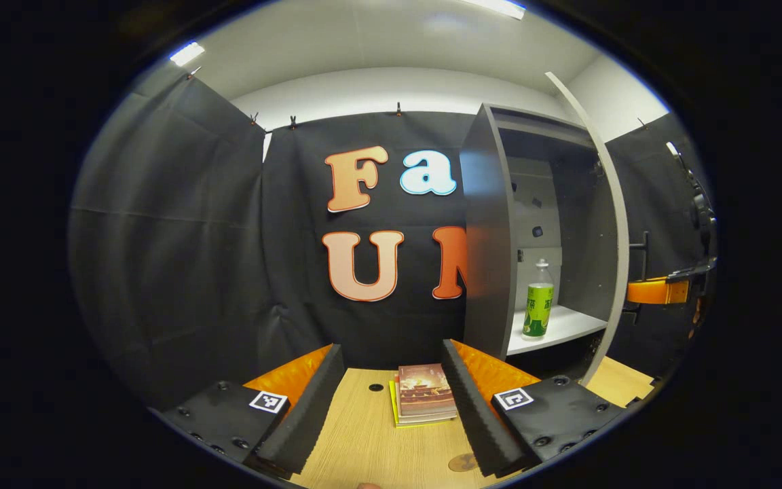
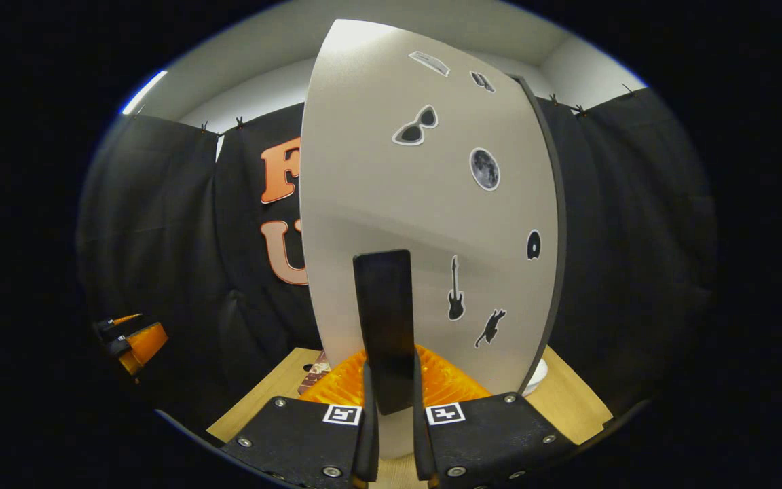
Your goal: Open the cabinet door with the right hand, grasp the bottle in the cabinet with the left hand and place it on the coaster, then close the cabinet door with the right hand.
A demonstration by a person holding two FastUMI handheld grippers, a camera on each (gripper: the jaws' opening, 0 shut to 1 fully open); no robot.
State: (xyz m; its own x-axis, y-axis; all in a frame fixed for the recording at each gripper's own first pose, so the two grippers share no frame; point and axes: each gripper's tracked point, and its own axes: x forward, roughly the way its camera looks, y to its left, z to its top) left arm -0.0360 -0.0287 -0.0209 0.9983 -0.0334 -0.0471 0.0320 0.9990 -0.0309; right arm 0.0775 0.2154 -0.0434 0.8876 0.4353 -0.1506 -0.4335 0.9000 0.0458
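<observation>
Cabinet door stands swung out; my right gripper has its fingers closed on the door handle, one on each side. My left gripper is wide open and empty, over the table near a small stack of books. The bottle stands upright on the cabinet shelf, near its front edge, right of my left fingers. Judgement: clear plastic, liquid level not legible, likely light; smooth label sleeve may slip, walls will dent under hard squeeze. Take it mid-body across the label, below the shoulder, moderate force. Coaster appears to be the round disc on the table beside my right-hand finger
</observation>
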